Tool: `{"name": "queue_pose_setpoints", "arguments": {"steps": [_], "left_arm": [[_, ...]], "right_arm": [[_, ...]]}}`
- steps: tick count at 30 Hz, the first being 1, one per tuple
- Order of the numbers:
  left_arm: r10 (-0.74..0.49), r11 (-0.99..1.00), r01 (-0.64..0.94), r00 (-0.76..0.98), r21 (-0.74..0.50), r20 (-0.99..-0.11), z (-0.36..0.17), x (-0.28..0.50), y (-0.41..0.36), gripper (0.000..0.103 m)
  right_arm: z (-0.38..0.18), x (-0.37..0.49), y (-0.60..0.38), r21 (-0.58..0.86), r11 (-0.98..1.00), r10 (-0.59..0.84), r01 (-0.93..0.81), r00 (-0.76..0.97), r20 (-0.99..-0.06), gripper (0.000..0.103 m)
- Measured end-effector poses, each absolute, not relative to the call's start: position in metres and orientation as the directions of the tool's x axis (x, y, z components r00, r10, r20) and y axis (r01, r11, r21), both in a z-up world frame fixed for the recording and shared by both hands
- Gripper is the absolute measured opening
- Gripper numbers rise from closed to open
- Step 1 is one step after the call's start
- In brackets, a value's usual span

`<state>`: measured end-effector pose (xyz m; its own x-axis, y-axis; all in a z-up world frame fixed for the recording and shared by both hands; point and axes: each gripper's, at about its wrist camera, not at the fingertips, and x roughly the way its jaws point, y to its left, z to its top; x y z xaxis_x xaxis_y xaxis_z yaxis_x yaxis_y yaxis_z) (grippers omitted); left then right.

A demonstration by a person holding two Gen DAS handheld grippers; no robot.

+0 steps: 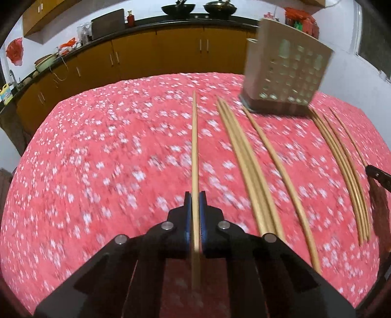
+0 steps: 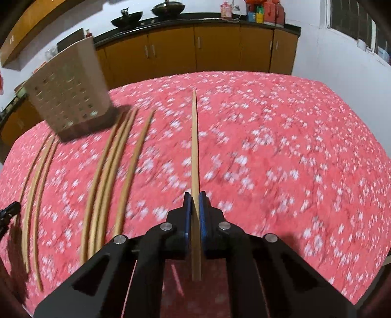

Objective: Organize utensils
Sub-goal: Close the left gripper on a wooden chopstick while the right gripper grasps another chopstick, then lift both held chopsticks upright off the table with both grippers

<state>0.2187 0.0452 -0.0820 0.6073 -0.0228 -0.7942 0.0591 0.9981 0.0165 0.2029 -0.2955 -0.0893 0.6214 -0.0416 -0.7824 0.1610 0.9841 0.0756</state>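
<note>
Left tool: your left tool [image 1: 195,198] was clamped on a single chopstick [image 1: 194,146], its blue pads [image 1: 187,208] pressed against both sides of the stick.
Left chopstick: it ran straight forward from the pads, raised above the cloth, its far tip pointing toward the cabinets [image 1: 156,53].
Right tool: your right tool [image 2: 195,198] gripped another chopstick [image 2: 194,146] the same way, the stick pinched between the blue pads [image 2: 202,208] and reaching forward.
Loose chopsticks: the rest lay on the worktop, side by side in small groups [image 1: 246,156], a lone one [image 1: 281,171], and a further group [image 1: 342,161] nearer the right tool's side.
Holder: you had the beige perforated utensil holder [image 1: 286,71] standing at the far ends of the loose chopsticks; its base seemed to touch some of their tips, though blur made that hard to tell.
Worktop: it was covered by a pink floral cloth [image 1: 110,159].
Background: two dark woks [image 1: 178,9] sat on the far counter.
</note>
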Motion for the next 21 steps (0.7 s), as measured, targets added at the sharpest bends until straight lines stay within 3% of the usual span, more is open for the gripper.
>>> {"name": "queue_pose_setpoints", "arguments": {"steps": [7,21], "left_arm": [[-0.084,0.996,0.036,0.629,-0.079,-0.773,-0.083,0.229,0.069,0.009],[-0.057,0.998,0.045,0.626,-0.037,-0.778,-0.081,0.207,0.061,0.008]], "right_arm": [[-0.091,0.214,-0.304,0.066,0.984,-0.06,0.168,0.648,-0.759,0.008],[-0.09,0.197,-0.303,0.084,0.987,-0.026,0.139,0.647,-0.762,0.008]]}}
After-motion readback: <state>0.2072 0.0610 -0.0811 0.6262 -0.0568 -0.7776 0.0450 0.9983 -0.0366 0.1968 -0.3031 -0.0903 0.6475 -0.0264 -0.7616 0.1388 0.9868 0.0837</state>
